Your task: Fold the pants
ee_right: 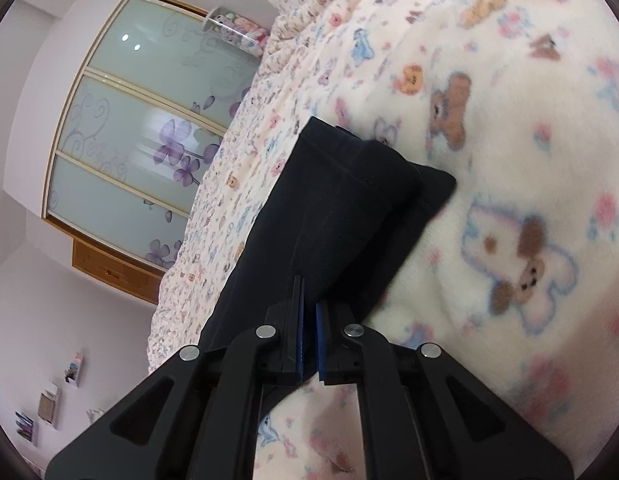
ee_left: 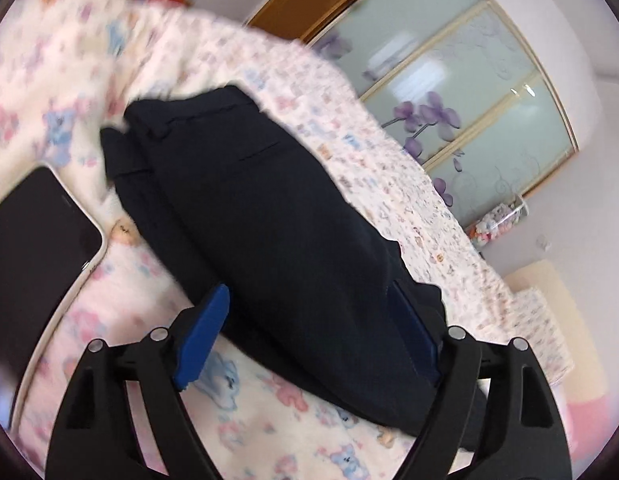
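On the bed (ee_left: pixel 381 184), the dark pants (ee_left: pixel 245 216) lie folded on a teddy blanket (ee_right: pixel 509 184); the left hand-held gripper (ee_left: pixel 309 320) is spread wide around them, the right hand-held gripper (ee_right: pixel 308 328) pinches their cloth

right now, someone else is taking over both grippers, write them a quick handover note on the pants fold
Left gripper: open, fingers either side of the dark pants, not clamped.
Right gripper: shut on the pants' edge.
Pants lie on the teddy-print blanket, already folded into a narrow stack; a phone lies beside them.
Left: finish the last fold, release, smooth flat.
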Tool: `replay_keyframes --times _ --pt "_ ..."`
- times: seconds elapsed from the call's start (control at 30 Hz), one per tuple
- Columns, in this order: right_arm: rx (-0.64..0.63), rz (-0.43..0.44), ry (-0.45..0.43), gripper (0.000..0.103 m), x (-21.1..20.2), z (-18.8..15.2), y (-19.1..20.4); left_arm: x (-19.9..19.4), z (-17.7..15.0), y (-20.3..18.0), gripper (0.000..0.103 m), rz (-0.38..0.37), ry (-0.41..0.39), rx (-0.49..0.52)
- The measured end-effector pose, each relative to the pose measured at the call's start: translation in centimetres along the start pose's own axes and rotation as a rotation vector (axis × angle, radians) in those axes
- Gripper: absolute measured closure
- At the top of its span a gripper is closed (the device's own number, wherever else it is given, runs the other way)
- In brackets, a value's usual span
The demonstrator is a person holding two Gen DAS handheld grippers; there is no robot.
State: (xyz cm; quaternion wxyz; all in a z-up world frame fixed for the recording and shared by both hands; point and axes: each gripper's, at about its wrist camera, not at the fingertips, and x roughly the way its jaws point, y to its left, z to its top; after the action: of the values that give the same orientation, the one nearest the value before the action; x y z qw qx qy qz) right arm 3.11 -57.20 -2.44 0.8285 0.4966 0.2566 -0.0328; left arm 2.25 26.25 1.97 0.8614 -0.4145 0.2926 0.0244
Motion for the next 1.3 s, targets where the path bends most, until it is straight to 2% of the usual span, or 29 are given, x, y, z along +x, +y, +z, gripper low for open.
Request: replay_keyframes --times 0.13,0.2,0.3,0.37,0.4,0.47,0.53,0.7,0.87,0.97,1.03,1.07,1.13,1.2,1.23,1.27,1.3 --pt "0.002 -0.003 0.006 0.098 0.0 -0.2 0.1 1.4 2.3 1.9 0.023 -0.044 0.088 -0.121" --pt "0.002 -0.001 0.009 0.098 -0.1 -0.2 0.1 1.7 2.6 2.6 0.023 -0.055 0.103 -0.172" --pt "0.004 -0.006 0.018 0.098 -0.1 -0.1 0.0 2.7 3.1 3.5 0.026 -0.038 0.150 -0.243" --pt "0.001 -0.014 0.021 0.098 0.0 -0.1 0.0 3.0 3.6 3.8 0.026 -0.033 0.153 -0.260" --pt "0.000 -0.018 0.021 0.098 0.3 0.0 0.2 3.1 3.8 3.9 0.029 -0.030 0.146 -0.265" --pt "-0.007 -0.031 0.021 0.098 0.5 0.0 0.3 3.1 4.5 4.2 0.046 -0.014 0.121 -0.280" --pt "-0.031 -0.044 0.016 0.098 0.8 0.0 0.7 3.0 5.0 4.8 0.094 -0.002 0.106 -0.299" --pt "-0.071 -0.032 -0.009 0.098 0.5 0.2 1.5 0.8 3.7 3.9 0.095 0.034 0.024 -0.183" --pt "-0.080 -0.057 -0.049 0.098 0.0 0.1 1.4 -0.7 1.7 3.9 0.096 0.073 -0.052 -0.121" --pt "-0.065 -0.107 -0.020 0.098 0.8 0.0 0.5 1.1 1.5 4.7 0.093 0.147 -0.017 -0.084" --pt "-0.071 -0.117 -0.006 0.093 0.7 0.1 0.9 1.1 1.5 4.3 0.085 0.153 -0.026 -0.061" --pt "-0.064 -0.113 0.014 0.086 0.6 0.3 1.0 0.7 1.5 3.7 0.079 0.154 -0.037 -0.033" --pt "-0.035 -0.092 0.031 0.075 0.1 0.7 1.0 -0.4 1.3 2.6 0.040 0.167 -0.079 0.016" --pt "0.010 -0.062 -0.012 0.069 -1.4 1.1 0.8 -2.2 0.5 0.7 0.029 0.228 -0.195 0.106" --pt "0.027 -0.046 -0.037 0.064 -2.1 1.1 0.6 -2.9 0.0 -0.2 0.027 0.231 -0.237 0.149" --pt "0.045 -0.025 -0.067 0.063 -2.7 1.3 0.5 -3.5 -0.7 -1.2 0.025 0.231 -0.281 0.200" --pt "0.062 -0.009 -0.092 0.063 -3.3 1.4 0.4 -3.9 -1.4 -2.2 0.017 0.227 -0.313 0.247"
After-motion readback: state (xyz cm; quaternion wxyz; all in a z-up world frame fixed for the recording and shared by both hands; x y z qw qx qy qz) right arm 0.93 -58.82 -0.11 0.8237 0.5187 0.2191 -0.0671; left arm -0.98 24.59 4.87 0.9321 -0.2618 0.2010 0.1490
